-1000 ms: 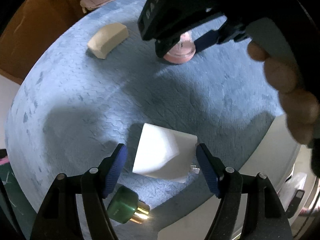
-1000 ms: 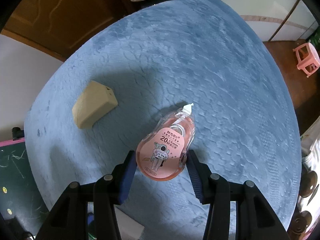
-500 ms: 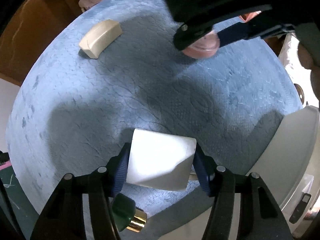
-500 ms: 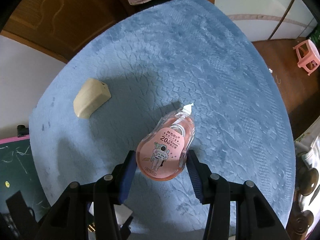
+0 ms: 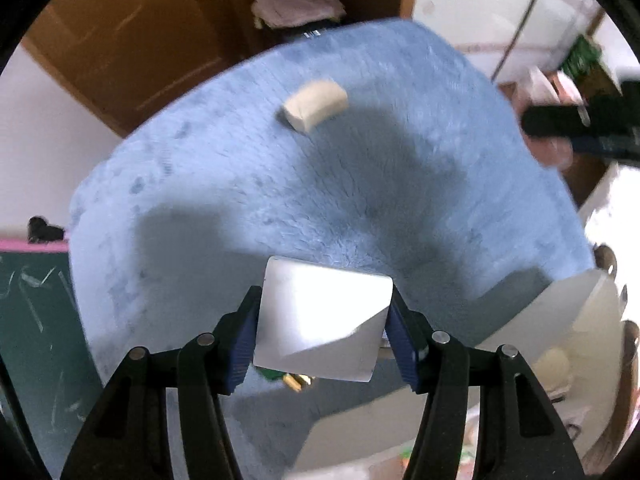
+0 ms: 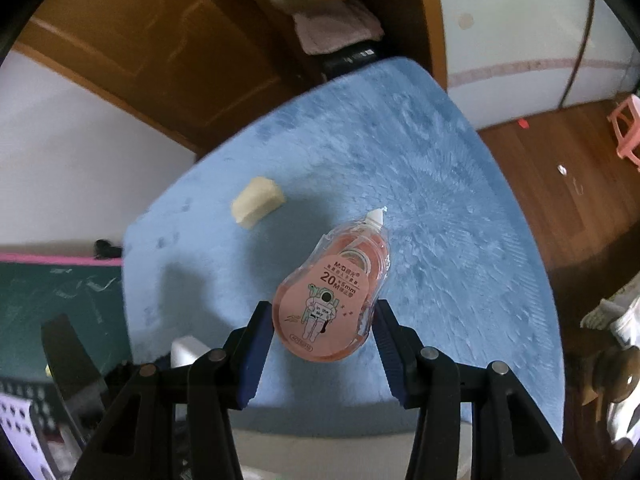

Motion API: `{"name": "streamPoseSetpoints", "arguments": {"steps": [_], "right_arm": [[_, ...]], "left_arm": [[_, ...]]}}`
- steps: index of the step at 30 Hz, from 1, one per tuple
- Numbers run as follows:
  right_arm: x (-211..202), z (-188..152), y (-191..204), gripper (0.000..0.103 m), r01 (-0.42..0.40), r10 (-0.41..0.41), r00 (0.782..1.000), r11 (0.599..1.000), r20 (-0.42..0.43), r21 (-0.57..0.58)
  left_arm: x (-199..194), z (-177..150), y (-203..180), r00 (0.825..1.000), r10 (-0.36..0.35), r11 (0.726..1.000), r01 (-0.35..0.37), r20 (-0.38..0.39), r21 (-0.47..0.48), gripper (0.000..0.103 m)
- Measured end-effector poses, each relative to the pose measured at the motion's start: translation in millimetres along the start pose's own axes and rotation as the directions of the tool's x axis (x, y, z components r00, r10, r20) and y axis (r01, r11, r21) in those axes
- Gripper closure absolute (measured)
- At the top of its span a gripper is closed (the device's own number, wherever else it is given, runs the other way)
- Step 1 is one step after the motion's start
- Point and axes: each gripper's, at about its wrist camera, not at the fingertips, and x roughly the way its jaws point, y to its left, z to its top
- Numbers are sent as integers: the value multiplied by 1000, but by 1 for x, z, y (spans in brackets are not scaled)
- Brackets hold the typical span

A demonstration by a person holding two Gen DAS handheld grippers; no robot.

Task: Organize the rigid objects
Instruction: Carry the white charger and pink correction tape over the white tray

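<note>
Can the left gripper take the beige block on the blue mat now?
Probably not yet. The left gripper is shut on a white box, so its fingers are full. The beige block lies alone on the blue mat; nothing covers it.

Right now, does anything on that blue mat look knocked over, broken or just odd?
Nothing looks broken or spilled. The white block is clamped in the left gripper and the pink correction tape in the right gripper, both held straight. Only the beige block lies alone and askew on the blue mat.
</note>
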Motion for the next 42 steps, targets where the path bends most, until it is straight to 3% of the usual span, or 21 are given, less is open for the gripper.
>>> {"name": "streamPoseSetpoints", "arguments": {"steps": [7, 17, 29, 36, 42], "right_arm": [[-64, -46, 13, 52, -56, 62, 997, 990, 49, -130], [-105, -117, -2, 52, -60, 77, 996, 948, 40, -312], [-64, -194, -30, 52, 40, -62, 997, 897, -37, -440], [-34, -219, -44, 52, 113, -129, 992, 882, -4, -458], [-22, -244, -36, 52, 96, -137, 990, 852, -43, -514]], "left_arm": [[-69, -24, -12, 997, -18, 997, 24, 79, -79, 41], [-103, -73, -37, 995, -46, 982, 61, 90, -178, 41], [-74, -141, -77, 1000, -25, 981, 24, -6, -190, 41], [-62, -162, -82, 999, -18, 980, 12, -30, -200, 41], [-55, -175, -80, 999, -15, 977, 6, -40, -213, 41]]}}
